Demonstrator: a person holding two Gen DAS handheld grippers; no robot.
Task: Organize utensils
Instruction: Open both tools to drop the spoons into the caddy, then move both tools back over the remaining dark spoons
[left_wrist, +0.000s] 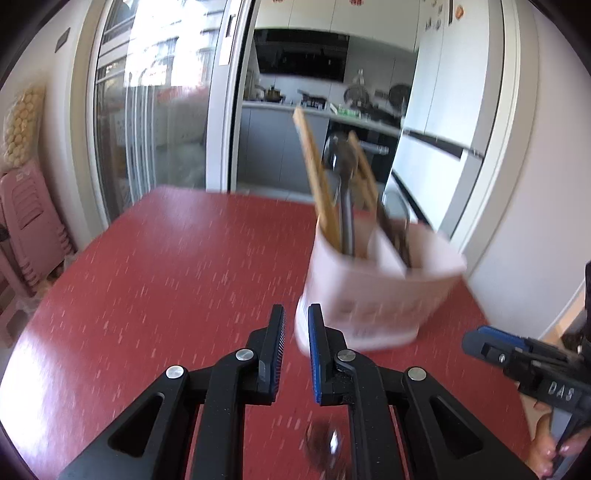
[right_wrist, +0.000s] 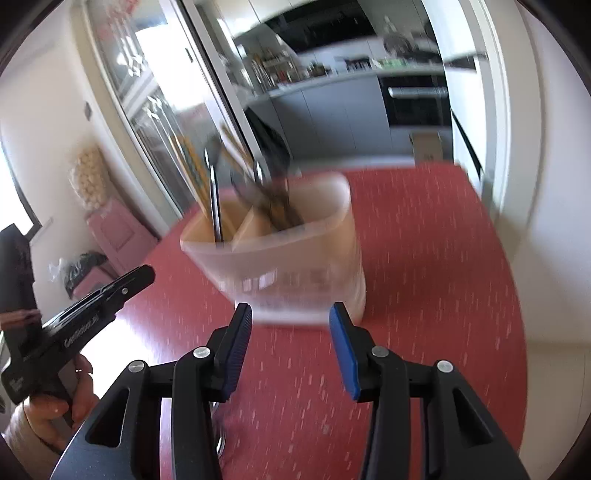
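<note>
Motion-blurred utensil holder (left_wrist: 373, 291)

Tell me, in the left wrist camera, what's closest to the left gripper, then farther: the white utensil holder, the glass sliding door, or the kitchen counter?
1. White utensil holder, just ahead, slightly right.
2. Glass sliding door, past the table, left.
3. Kitchen counter, farthest back.

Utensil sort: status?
Done: chopsticks and metal utensils stand in the holder. In hand: nothing; left gripper nearly shut, right gripper open, both empty. Left: what looks like a spoon lies on the table.
</note>
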